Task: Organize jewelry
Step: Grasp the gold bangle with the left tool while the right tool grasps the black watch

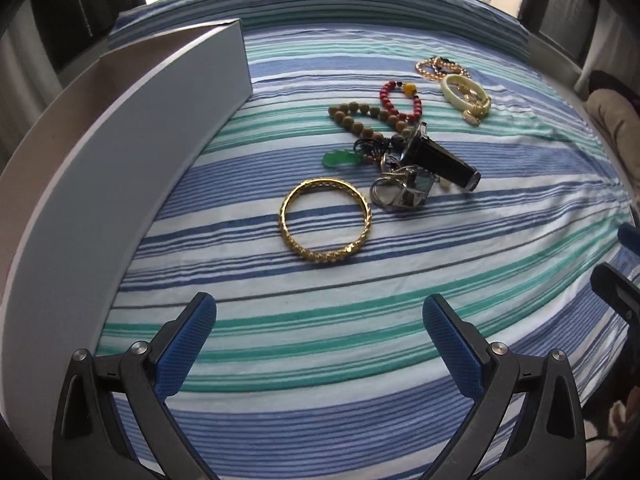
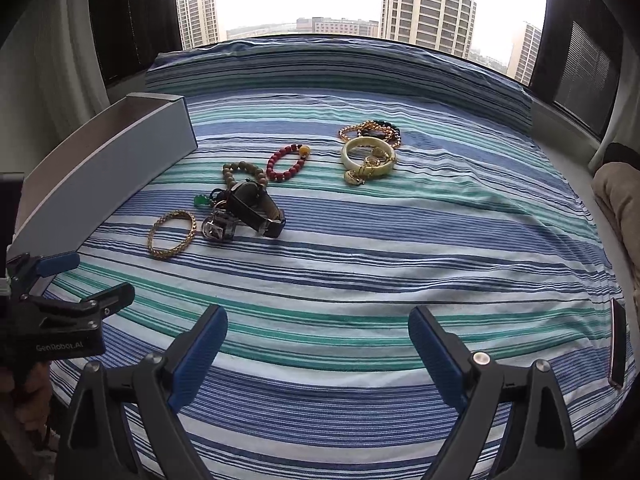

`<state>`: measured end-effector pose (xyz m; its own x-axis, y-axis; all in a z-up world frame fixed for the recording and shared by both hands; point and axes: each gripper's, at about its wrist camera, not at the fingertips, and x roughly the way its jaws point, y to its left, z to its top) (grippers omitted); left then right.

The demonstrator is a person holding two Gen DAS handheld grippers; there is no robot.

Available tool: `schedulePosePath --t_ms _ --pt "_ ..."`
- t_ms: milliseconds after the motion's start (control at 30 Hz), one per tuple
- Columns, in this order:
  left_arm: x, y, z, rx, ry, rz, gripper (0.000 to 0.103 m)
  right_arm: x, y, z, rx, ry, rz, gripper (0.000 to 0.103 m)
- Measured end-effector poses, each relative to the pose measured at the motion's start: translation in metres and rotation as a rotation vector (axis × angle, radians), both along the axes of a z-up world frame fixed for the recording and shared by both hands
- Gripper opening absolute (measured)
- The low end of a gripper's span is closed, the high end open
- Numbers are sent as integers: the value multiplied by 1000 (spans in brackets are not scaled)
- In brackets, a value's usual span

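Note:
Jewelry lies on a striped bedspread [image 1: 360, 340]. A gold bangle [image 1: 325, 222] lies nearest, straight ahead of my open, empty left gripper [image 1: 320, 316]. Behind it are a black watch [image 1: 438, 160] with a silver buckle, a green pendant [image 1: 340, 159], brown beads [image 1: 360, 116], a red bead bracelet [image 1: 400, 100], a white bangle [image 1: 466, 96] and a gold chain [image 1: 434, 67]. A grey open box [image 1: 132, 148] stands on the left. My right gripper [image 2: 318, 328] is open and empty, well short of the gold bangle [image 2: 172, 234], watch [image 2: 256, 208] and white bangle [image 2: 368, 156].
The left gripper [image 2: 86, 278] shows at the left edge of the right wrist view, beside the box [image 2: 120, 160]. A window with tall buildings lies beyond the bed. A beige cushion [image 2: 618, 200] sits at the right. A phone-like object [image 2: 618, 344] lies at the bed's right edge.

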<state>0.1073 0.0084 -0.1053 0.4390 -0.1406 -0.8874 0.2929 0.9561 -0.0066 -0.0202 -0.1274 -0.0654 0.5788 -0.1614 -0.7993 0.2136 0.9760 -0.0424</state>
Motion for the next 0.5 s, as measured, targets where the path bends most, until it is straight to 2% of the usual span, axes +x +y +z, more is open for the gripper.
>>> schedulePosePath --t_ms 100,233,367,400,467,500 --pt "27 -7 -14 7 42 -37 102 7 -2 -3 23 16 26 94" --pt "49 -15 -34 31 89 -69 102 33 -14 -3 150 29 141 94" --pt "50 -15 -37 33 73 -99 100 71 -26 -8 227 46 274 94" --pt "48 -14 -36 28 65 -106 98 80 -26 -13 226 69 313 94" --pt "45 -12 -32 16 39 -119 82 94 -21 -21 226 100 383 94" --pt "43 -12 -31 13 32 -126 78 101 -18 -25 224 115 420 94"
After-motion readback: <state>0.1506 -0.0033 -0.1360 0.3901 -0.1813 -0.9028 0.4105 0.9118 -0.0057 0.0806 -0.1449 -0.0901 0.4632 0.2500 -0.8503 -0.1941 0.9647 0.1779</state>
